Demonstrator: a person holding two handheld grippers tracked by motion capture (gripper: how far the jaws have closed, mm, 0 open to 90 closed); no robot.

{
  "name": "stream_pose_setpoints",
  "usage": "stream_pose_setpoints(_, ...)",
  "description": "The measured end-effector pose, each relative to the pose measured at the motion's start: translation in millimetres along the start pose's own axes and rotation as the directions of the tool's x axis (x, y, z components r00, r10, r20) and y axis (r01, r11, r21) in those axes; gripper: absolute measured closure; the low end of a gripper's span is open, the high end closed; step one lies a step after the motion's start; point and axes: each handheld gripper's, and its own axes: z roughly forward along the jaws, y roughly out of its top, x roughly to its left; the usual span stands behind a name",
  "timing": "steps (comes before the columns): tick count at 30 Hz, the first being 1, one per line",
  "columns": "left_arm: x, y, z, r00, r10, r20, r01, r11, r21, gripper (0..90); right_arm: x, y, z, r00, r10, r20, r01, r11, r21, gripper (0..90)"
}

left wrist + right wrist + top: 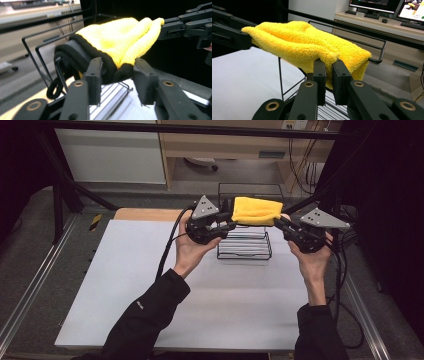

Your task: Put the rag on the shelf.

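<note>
A folded yellow cloth [256, 210] with a grey underside and black trim hangs stretched between my two grippers, over a black wire rack [245, 252] at the table's far side. My left gripper [231, 221] is shut on the cloth's thick left end; in the left gripper view the black-edged fold [112, 70] fills the gap between its jaws [117, 72]. At the other end my right gripper [278, 221] pinches the cloth, its jaws nearly together on a yellow fold [329, 67]. The cloth's far edge [362, 56] lies against the rack's top rail [382, 50].
The rack stands on a white table [150, 285] with a wooden strip [145, 214] along its far edge. Black frame posts [60, 195] rise at both sides. A desk with monitors [372, 5] is behind. Cables [167, 250] trail from both grippers.
</note>
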Motion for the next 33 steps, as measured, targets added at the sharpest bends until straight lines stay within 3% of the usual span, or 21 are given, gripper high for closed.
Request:
stream_pose_setpoints(6, -1.2, 5.8, -6.6, 1.0000, -0.006, 0.005, 0.006, 1.0000, -0.004, 56.0, 1.4, -4.1, 2.1, 0.9999, -0.015, 0.003, 0.015, 1.000, 0.013, 82.2)
stream_pose_setpoints(9, -1.5, 4.8, -1.8, 0.9998, 0.004, -0.019, -0.003, 0.9999, 0.016, 57.9, 1.7, -6.2, 2.9, 0.9999, -0.016, 0.003, 0.016, 1.000, 0.014, 82.1)
stream_pose_setpoints(12, 3.7, 1.2, 5.9, 0.9987, -0.027, -0.044, 0.028, 0.9993, 0.027, 58.7, 1.5, -8.0, 2.5, 0.9998, -0.021, 0.000, 0.021, 1.000, 0.014, 81.9)
stream_pose_setpoints(14, 7.7, -0.9, 11.2, 0.9981, -0.050, -0.035, 0.051, 0.9982, 0.030, 58.7, 1.3, -9.5, 2.1, 0.9996, -0.029, -0.003, 0.029, 0.999, 0.019, 81.7)
stream_pose_setpoints(17, 8.5, -4.2, 18.3, 0.9984, -0.055, -0.011, 0.056, 0.9962, 0.067, 67.2, 1.0, -12.3, 2.2, 0.9992, -0.039, -0.008, 0.039, 0.999, 0.027, 80.7)
stream_pose_setpoints(19, 7.3, -6.4, 20.4, 0.9987, -0.048, -0.017, 0.049, 0.9953, 0.084, 72.2, 1.0, -14.2, 2.3, 0.9993, -0.037, -0.009, 0.037, 0.999, 0.033, 80.1)
stream_pose_setpoints(23, 6.0, -9.1, 21.2, 0.9988, -0.044, -0.021, 0.046, 0.9944, 0.095, 78.8, 0.5, -17.6, 1.5, 0.9996, -0.027, -0.012, 0.028, 0.998, 0.052, 77.5)
stream_pose_setpoints(27, 5.7, -10.6, 21.7, 0.9989, -0.039, -0.024, 0.042, 0.9941, 0.101, 80.2, -1.1, -20.2, -3.3, 0.9998, 0.006, -0.018, -0.004, 0.997, 0.071, 72.4)
stream_pose_setpoints(33, 5.6, -13.2, 24.8, 0.9991, -0.022, -0.037, 0.026, 0.9944, 0.103, 80.1, -0.2, -16.8, -14.0, 0.9985, 0.038, -0.040, -0.035, 0.998, 0.058, 60.6)
